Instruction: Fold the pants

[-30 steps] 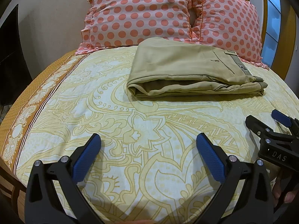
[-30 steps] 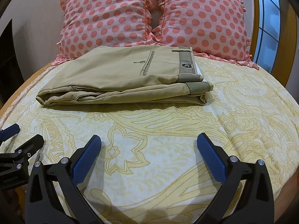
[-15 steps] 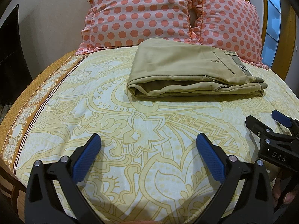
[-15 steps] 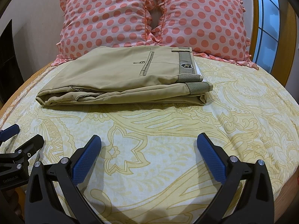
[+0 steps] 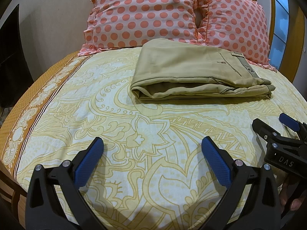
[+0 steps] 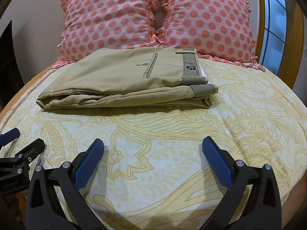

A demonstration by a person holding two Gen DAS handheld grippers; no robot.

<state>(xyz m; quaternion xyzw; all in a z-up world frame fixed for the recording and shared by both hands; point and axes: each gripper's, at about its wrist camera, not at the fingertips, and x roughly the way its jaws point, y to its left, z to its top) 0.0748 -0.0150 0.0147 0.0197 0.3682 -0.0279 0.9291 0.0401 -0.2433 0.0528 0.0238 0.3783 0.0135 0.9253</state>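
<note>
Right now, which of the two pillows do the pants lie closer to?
The left pillow. The pants reach its lower edge at their far side, while the right pillow sits mostly beyond the waistband end.

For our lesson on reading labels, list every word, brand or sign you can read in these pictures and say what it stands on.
"DAS": on the black body of the right gripper, seen from the left wrist.
"GenRobot.AI": small, on the body of the left gripper, seen from the right wrist.
Shield badge on the waistband of the pants: too small to read.
</note>
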